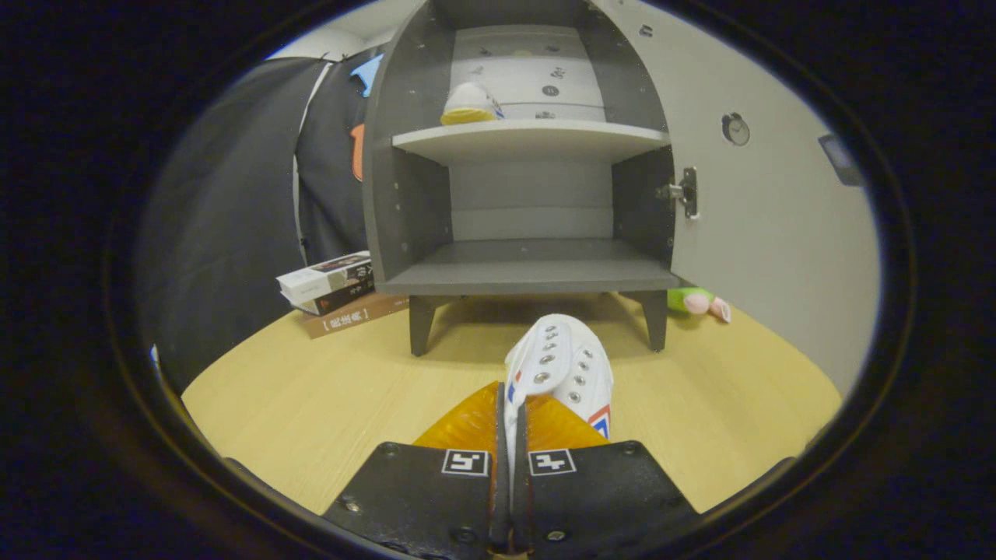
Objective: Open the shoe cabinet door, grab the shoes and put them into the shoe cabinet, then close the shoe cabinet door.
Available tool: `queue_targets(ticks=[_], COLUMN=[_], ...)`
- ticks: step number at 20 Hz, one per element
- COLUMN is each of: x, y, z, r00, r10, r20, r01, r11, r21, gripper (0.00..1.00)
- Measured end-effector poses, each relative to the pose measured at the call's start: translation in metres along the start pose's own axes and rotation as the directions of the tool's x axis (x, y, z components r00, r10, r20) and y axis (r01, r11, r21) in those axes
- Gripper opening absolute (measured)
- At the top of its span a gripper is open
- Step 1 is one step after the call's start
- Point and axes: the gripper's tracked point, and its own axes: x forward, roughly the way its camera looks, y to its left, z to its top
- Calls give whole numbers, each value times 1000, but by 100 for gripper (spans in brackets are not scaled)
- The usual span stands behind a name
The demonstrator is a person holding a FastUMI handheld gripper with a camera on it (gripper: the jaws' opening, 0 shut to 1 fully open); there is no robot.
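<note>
Shoe cabinet [405, 194] stands straight ahead in the gripper view, a dark grey unit on short legs resting on the pale wooden worktop [311, 404]. Its door [778, 233] is swung wide open to the right, showing a light inner face with a metal hinge [686, 191] at the cabinet's edge. Inside are two compartments divided by one light shelf [529, 140]. The upper compartment holds one shoe [469, 103], white with a yellowish sole, sitting on the shelf toward its left side. The lower compartment [529, 268] has nothing in it.

A second shoe, a white sneaker [560, 369] with metal eyelets and small red and blue marks on its sides, sits just ahead of the cabinet's legs, toe pointing toward the lower compartment. The hand-held gripper [510, 420] is closed on this sneaker: both fingers press a thin white edge of the upper between them, with almost no gap left. It cannot be told whether the sneaker touches the worktop or is lifted off it.

Left of the cabinet, three books [334, 292] lie in one stack on the worktop, close to the cabinet's left leg. To the right, behind the right leg and below the open door, lies one small green and pink toy [696, 302]. Two shoes are visible in all.
</note>
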Motion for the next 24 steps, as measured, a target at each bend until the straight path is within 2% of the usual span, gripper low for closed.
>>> queue_targets(ticks=[5, 11, 18, 21, 24], x=[-32, -52, -51, -32, -9], y=[14, 14, -12, -21, -24], z=[71, 161, 280, 325, 354], r00=[996, 992, 982, 971, 970], r10=[52, 52, -8, -55, -78], r20=[66, 114, 190, 235, 232], r01=[-53, -49, 15, 72, 87], r11=[999, 999, 999, 995, 996], r21=[2, -23, -34, -63, -31], gripper=[6, 6, 6, 6, 6])
